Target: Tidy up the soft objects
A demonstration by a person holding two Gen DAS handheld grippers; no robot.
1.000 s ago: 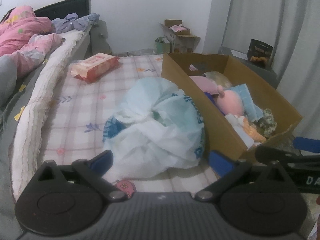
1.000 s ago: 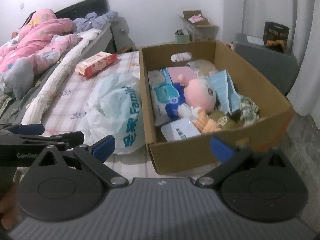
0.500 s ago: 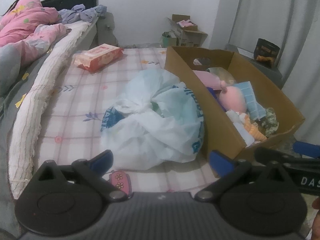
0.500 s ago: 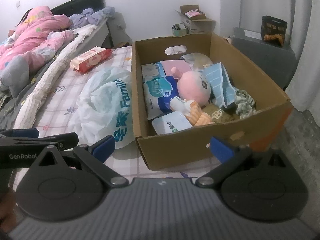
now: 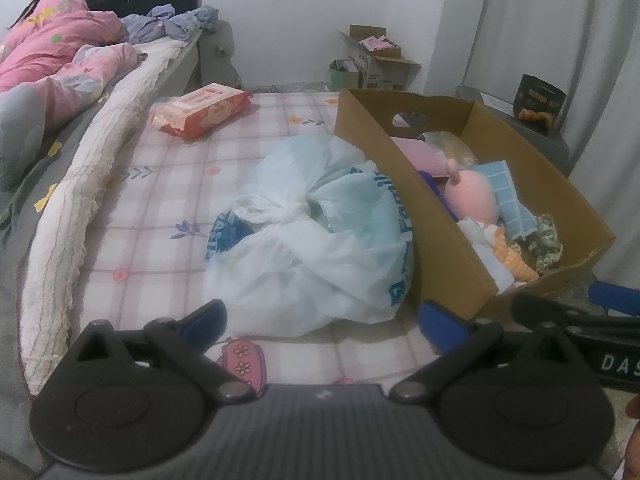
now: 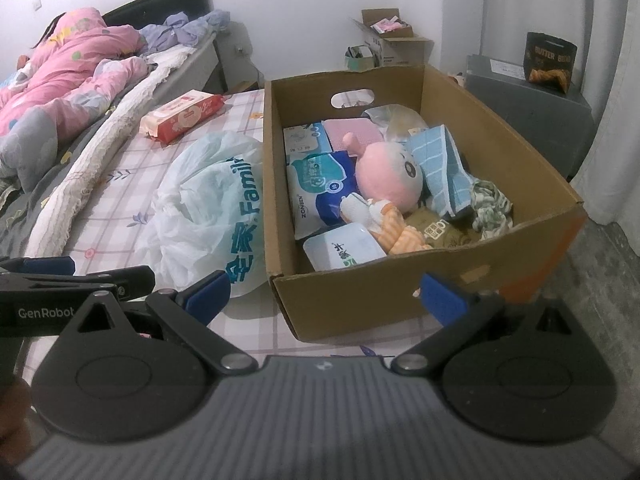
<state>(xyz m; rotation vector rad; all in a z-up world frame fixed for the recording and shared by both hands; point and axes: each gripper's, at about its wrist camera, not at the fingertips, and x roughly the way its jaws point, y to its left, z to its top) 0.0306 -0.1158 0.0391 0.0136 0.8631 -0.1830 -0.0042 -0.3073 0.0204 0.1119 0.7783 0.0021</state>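
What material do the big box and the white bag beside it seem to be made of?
Box: corrugated cardboard, judging by its matte brown walls, cut handle hole and raw edges.
White bag: thin plastic film, slightly glossy and translucent, with crumpled folds and printed blue lettering.

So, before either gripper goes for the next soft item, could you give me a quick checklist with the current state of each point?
1. Left gripper open and empty: ok.
2. Right gripper open and empty: ok.
3. Cardboard box open on top, contents reachable: ok.
4. Pink plush toy lying on top, not buried: ok.
5. Plastic bag clear of the box: not ok, it rests against the box wall.
6. Bag's knot holds when lifted: cannot tell.
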